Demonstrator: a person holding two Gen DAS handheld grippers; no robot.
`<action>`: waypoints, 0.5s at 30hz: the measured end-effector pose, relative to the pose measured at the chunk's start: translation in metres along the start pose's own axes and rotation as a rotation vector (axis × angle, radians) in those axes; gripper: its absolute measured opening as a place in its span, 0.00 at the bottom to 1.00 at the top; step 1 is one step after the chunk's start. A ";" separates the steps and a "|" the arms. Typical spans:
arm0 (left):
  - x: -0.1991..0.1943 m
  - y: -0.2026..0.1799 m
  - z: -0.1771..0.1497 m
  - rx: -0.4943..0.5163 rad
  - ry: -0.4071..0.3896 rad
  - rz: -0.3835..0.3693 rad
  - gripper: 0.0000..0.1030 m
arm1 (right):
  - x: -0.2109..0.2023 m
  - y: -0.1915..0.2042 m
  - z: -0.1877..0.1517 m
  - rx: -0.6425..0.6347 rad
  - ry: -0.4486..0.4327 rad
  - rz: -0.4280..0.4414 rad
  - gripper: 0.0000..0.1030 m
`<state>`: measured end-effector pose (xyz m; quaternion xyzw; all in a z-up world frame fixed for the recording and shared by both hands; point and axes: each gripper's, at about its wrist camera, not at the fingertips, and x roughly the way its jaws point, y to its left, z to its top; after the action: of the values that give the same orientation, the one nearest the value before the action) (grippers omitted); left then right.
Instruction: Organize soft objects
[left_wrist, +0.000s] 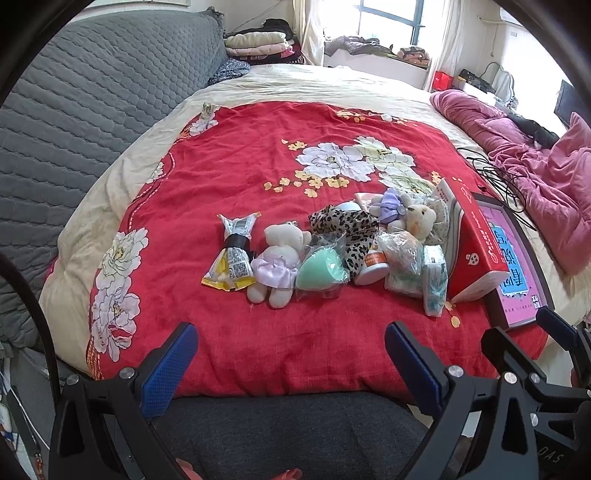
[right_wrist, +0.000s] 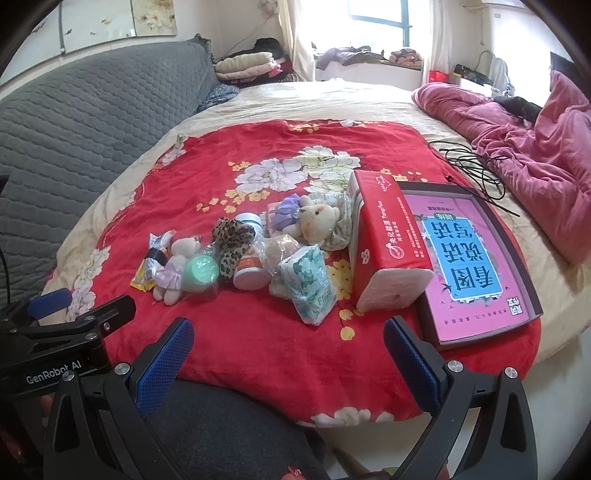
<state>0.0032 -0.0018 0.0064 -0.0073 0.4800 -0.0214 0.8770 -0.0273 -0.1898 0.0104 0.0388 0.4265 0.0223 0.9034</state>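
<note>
A heap of small items lies on a red floral blanket (left_wrist: 229, 173) (right_wrist: 258, 332). From the left: a snack packet (left_wrist: 232, 254) (right_wrist: 151, 266), a white teddy in a lilac skirt (left_wrist: 277, 266) (right_wrist: 173, 273), a mint green sponge in a clear pack (left_wrist: 319, 273) (right_wrist: 201, 275), a leopard-print cloth (left_wrist: 347, 229) (right_wrist: 232, 240), a white jar (left_wrist: 371, 267) (right_wrist: 249, 273), tissue packs (left_wrist: 434, 280) (right_wrist: 310, 284) and a cream plush with a purple plush (left_wrist: 419, 219) (right_wrist: 317, 219). My left gripper (left_wrist: 291, 354) and right gripper (right_wrist: 288, 350) both hang open at the near edge, holding nothing.
A red tissue box (left_wrist: 469, 243) (right_wrist: 384, 243) leans by a pink book in a dark tray (left_wrist: 517, 266) (right_wrist: 476, 258). A pink quilt (left_wrist: 535, 177) (right_wrist: 535, 147) and black cable (right_wrist: 476, 166) lie right. A grey quilted sofa cover (left_wrist: 92, 110) (right_wrist: 74, 110) stands left.
</note>
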 end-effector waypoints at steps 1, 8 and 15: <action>0.000 0.000 0.000 0.001 -0.001 0.001 0.99 | 0.000 0.000 0.000 0.000 0.000 0.000 0.99; 0.000 0.001 0.000 0.000 -0.002 0.002 0.99 | -0.001 0.000 0.000 0.002 0.001 0.000 0.99; 0.001 0.002 0.000 0.000 0.001 0.003 0.99 | 0.000 0.002 0.001 0.002 0.003 0.003 0.99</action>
<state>0.0037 0.0001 0.0055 -0.0067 0.4807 -0.0199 0.8767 -0.0271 -0.1881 0.0114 0.0401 0.4279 0.0234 0.9027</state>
